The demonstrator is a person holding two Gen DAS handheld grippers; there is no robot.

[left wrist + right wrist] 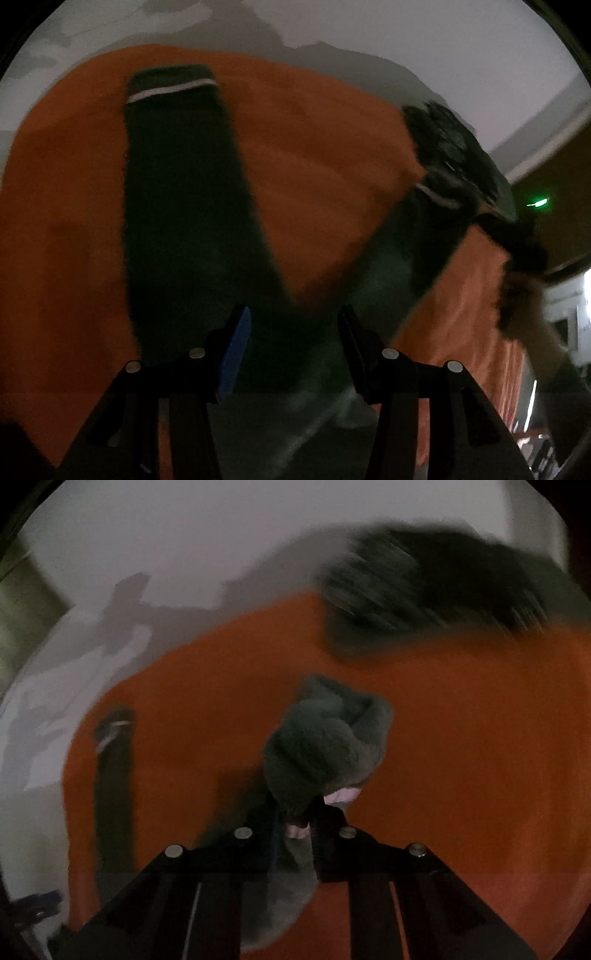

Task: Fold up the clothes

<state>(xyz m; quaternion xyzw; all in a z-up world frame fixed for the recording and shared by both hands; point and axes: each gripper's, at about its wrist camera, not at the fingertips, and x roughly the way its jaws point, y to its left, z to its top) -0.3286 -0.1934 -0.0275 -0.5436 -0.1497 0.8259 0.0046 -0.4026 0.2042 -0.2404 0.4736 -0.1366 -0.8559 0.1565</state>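
Note:
A dark green garment (207, 280) lies on an orange cloth (314, 129). One sleeve (173, 184) with a white-striped cuff stretches away from me. My left gripper (293, 321) hovers open over the garment's body, with nothing between its fingers. The other sleeve (413, 236) runs up to the right, where my right gripper (454, 155) holds its striped cuff. In the right wrist view, my right gripper (303, 812) is shut on that bunched green sleeve (325, 738), lifted above the orange cloth (461, 757). The flat sleeve (112, 775) shows at the left.
The orange cloth covers a pale grey surface (443, 44). A dark blurred shape (443, 583) sits at the cloth's far edge in the right wrist view. A person's hand (517, 295) is at the right. Both views are dim and motion-blurred.

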